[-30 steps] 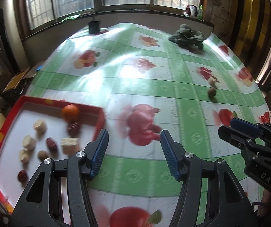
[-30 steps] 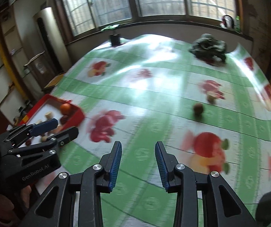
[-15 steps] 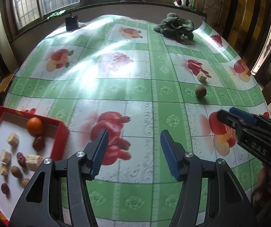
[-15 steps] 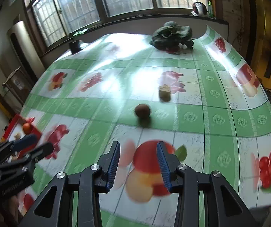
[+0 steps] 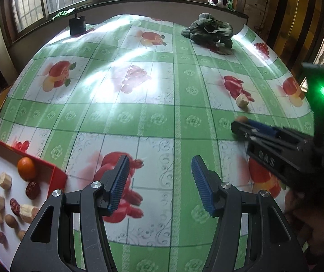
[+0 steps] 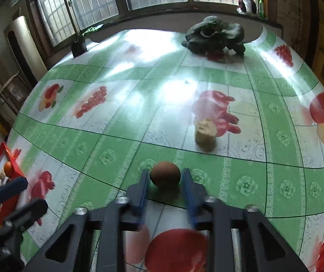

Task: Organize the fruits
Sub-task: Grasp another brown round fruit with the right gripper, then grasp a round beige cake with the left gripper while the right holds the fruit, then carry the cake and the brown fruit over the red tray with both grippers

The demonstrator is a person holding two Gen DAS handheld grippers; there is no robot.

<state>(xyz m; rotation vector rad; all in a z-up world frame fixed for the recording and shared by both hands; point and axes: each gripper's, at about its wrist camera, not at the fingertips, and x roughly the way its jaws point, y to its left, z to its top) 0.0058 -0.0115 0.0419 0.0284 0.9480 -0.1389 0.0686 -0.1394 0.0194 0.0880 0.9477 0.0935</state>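
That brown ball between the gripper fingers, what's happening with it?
A person is tidying fruit with a gripper in each hand. The right gripper is closing around the small round brown fruit on the green fruit-print tablecloth; the fruit sits between its fingers, still on the table. A banana chunk lies just beyond it. The left gripper is open with nothing in it, next to the red tray that already holds an orange, banana pieces and other fruit.

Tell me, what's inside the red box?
The red box with a white floor holds a round orange fruit, pale banana chunks, dark red dates and small brown round fruits. The left tongs cover its near corner.
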